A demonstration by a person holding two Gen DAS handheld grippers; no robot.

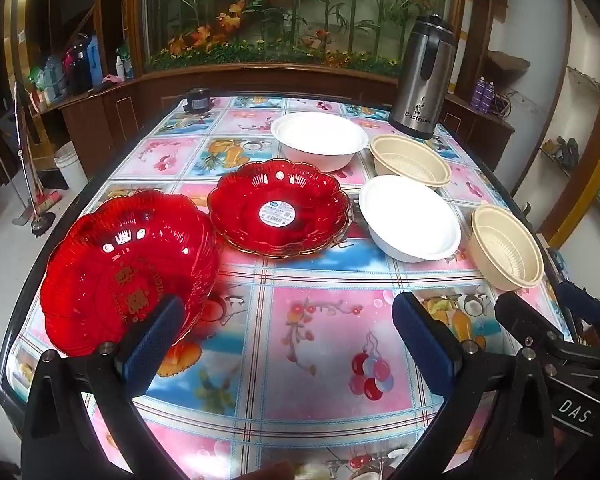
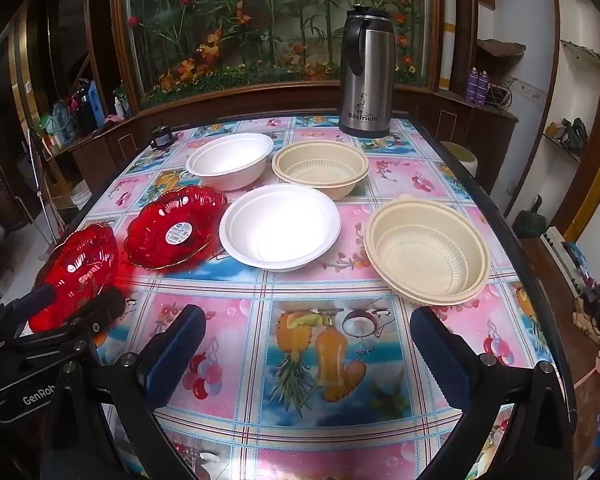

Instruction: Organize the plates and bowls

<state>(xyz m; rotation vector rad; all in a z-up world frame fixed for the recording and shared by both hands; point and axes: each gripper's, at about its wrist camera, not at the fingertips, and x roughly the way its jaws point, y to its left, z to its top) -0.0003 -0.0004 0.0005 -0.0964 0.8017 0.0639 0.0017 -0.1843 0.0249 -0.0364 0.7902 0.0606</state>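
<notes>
Tableware lay spread before me: two red plates at left (the farther labelled), two white bowls centrally, two beige bowls at right. My left gripper and right gripper hovered with jaws wide apart, holding nothing.

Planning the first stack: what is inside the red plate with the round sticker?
Only the white sticker shows inside the red plate; no food or dish rests in it. More scalloped rims show beneath its edge, so it seems to top a stack; how many lie under it cannot be told.
</notes>
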